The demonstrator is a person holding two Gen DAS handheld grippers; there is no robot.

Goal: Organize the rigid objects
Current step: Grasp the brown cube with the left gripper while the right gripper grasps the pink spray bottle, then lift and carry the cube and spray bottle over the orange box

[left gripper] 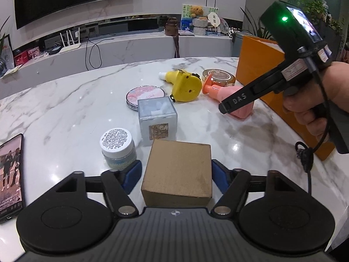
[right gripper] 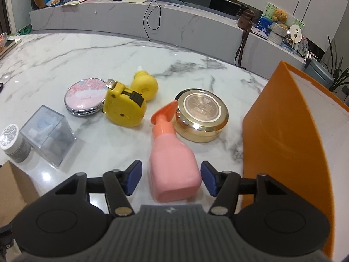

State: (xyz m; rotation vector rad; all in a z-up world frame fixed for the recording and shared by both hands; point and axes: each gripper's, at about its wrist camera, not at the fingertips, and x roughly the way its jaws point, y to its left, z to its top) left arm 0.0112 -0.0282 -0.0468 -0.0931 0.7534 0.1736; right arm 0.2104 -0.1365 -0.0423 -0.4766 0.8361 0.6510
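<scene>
1. The left gripper [left gripper: 176, 173] straddles a brown cardboard box [left gripper: 177, 170] on the tabletop [left gripper: 65, 109]. Its right blue pad sits at the box's edge, while the left pad shows a thin gap, so it brackets the box rather than clamps it.
2. That box looks stiff, flat-sided and probably light. Its matte faces should give good friction, so squeezing the two opposite side walls near mid-height seems the right hold; too hard a pinch could dent the card.
3. The right gripper [right gripper: 170, 178] stands half open around the base of a pink pump bottle [right gripper: 174, 163] lying on its side, with visible space at both pads.
4. The bottle is smooth plastic with rounded shoulders, likely light and a little slippery. The broad flat body is the place to take it, not the orange pump head [right gripper: 163, 113], which could swivel or snap.
5. Just beyond the bottle sits a gold jar [right gripper: 201, 118], touching or nearly touching the pump. Lifting the bottle may nudge it.
6. An orange bin [right gripper: 283, 131] stands to the right, seemingly the place for sorted items.
</scene>
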